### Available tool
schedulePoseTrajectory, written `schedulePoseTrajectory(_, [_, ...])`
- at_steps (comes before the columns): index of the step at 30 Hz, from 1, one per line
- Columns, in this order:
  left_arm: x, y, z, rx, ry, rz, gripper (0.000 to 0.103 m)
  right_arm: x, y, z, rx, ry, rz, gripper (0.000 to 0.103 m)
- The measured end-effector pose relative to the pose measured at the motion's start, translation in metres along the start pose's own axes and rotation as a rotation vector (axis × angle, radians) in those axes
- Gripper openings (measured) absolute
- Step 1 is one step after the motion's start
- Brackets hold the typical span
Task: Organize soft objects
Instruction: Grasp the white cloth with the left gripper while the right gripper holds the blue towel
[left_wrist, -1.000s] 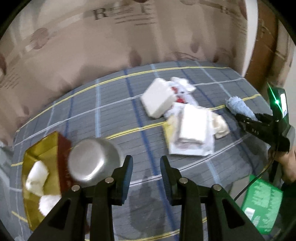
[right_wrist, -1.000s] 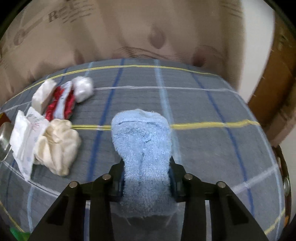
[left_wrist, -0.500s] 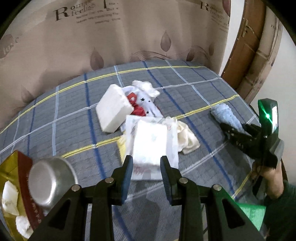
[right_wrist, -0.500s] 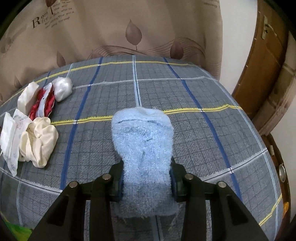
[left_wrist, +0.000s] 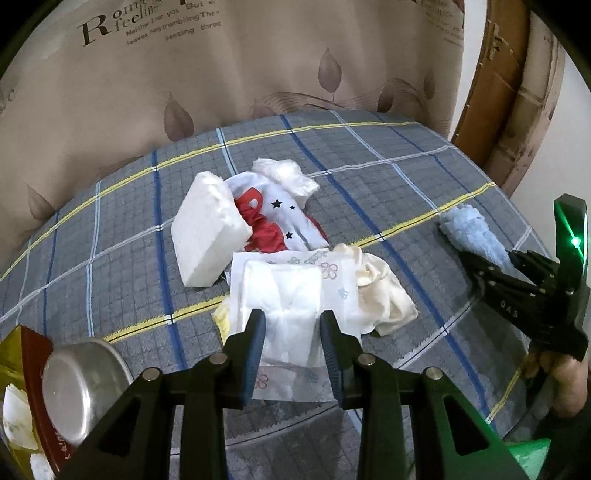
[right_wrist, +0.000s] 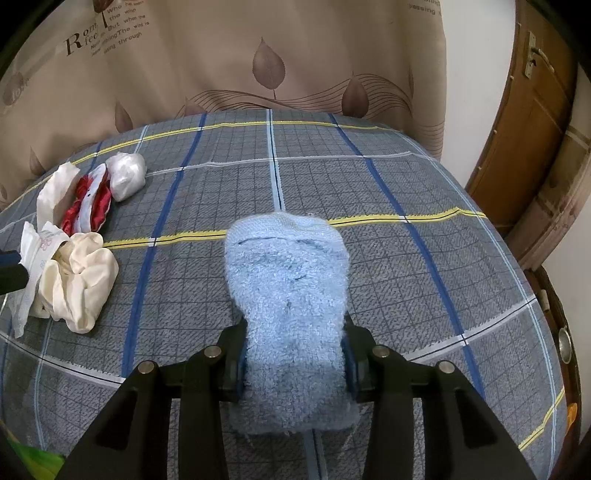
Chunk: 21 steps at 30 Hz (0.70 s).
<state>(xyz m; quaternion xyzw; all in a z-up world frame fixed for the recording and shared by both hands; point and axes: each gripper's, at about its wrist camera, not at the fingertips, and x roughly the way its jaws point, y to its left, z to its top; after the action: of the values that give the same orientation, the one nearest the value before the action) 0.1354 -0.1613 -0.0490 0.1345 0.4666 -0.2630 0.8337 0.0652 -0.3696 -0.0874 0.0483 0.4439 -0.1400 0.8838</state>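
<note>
My right gripper (right_wrist: 293, 360) is shut on a fluffy light blue sock (right_wrist: 291, 291) and holds it over the checked cloth; the sock also shows in the left wrist view (left_wrist: 471, 232). My left gripper (left_wrist: 291, 332) is open, its fingers either side of a white pad in a flowered wrapper (left_wrist: 291, 291). Behind that lie a white foam block (left_wrist: 207, 232), a red and white star cloth (left_wrist: 280, 221), a white plastic wad (left_wrist: 284, 173) and a cream cloth (left_wrist: 384, 291).
A steel bowl (left_wrist: 83, 384) and a gold and red box (left_wrist: 18, 398) holding white pieces sit at the left. A checked blue-grey cloth (right_wrist: 369, 177) covers the table. A curtain hangs behind and a wooden door (right_wrist: 532, 129) stands at the right.
My left gripper has swung right from the bowl to the pile and now straddles the white pad. My right gripper has drawn back a little, still holding the sock.
</note>
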Motion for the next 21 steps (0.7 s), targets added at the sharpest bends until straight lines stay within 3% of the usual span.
schedulePoseTrajectory(21, [0.0005,0.0043,-0.0067,0.022,-0.002,0.001,0.034,0.0004,-0.0002,0.0001,0.008,0.0,0.012,0.04])
